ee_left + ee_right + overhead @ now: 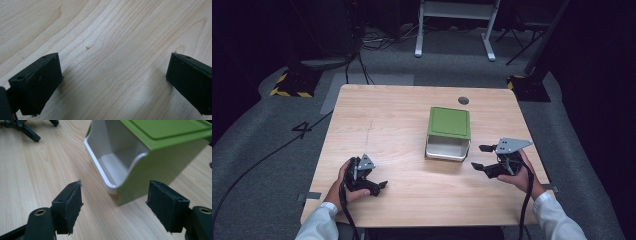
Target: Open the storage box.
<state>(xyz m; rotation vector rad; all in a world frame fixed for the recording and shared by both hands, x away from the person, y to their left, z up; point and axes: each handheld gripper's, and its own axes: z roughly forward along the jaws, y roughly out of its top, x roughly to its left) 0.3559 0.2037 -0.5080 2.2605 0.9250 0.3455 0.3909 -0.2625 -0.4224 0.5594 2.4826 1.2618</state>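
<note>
**A:** Status?

**B:** Nothing gripped yet. My right gripper point(482, 156) sits just right of the green bin point(449, 132), jaws spread wide, nothing between them. In the right gripper view the bin's near corner point(130, 192) lies between and just beyond the fingertips point(71, 202), not touching.

**A:** Left one?

**B:** Left gripper point(379, 187) is low over the table point(387, 115) near the front-left, well apart from the bin. Jaws apart too; in the left gripper view there's bare wood grain point(110, 62) between the pads point(40, 80).

**A:** Where's the bin exactly?

**B:** Middle of the table, a bit right of centre. Green shell, flat green top, white liner point(110, 162), with the open mouth facing my edge. Inside looks empty as far as I can see.

**A:** Anything else on the table?

**B:** A dark round hole point(463, 100) near the far edge, behind the bin. That's it.

**A:** So progress?

**B:** I'd call it the very start: approach on the right side, no contact. Left to do, as I judge it: close on the bin's wall or corner, then whatever move follows. Left hand looks idle.
</note>
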